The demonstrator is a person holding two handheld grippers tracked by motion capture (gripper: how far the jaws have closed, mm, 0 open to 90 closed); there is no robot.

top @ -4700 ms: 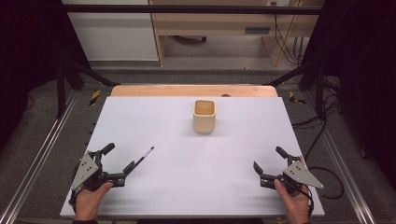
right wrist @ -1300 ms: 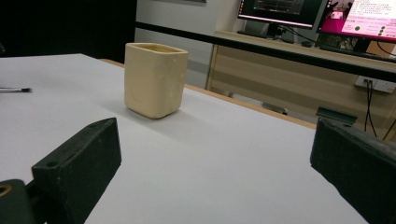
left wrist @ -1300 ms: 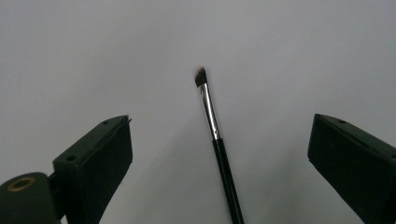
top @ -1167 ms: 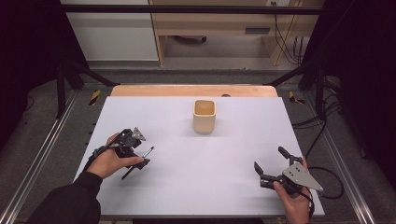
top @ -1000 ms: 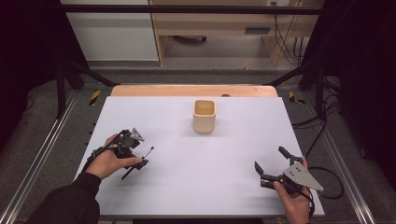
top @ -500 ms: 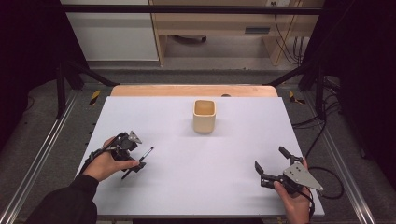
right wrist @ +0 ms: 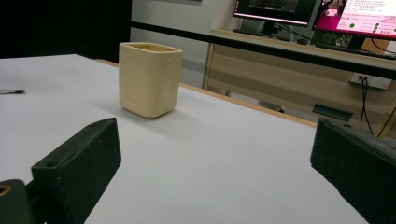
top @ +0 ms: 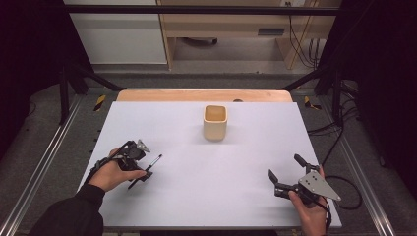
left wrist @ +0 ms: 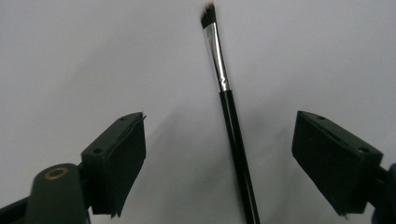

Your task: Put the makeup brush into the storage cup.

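High view: left gripper [top: 142, 169] over thin brush [top: 146, 170] on white table [top: 236, 162], well left of cup [top: 215, 121]; right gripper [top: 287, 172] spread, empty.

Left gripper view: brush [left wrist: 232, 121] light, stiff, probably slippery; take black handle. Jaws closing, not yet touching.

Right gripper view: jaws wide, empty.

both grippers [top: 142, 164] [top: 284, 171] low, jaws apart
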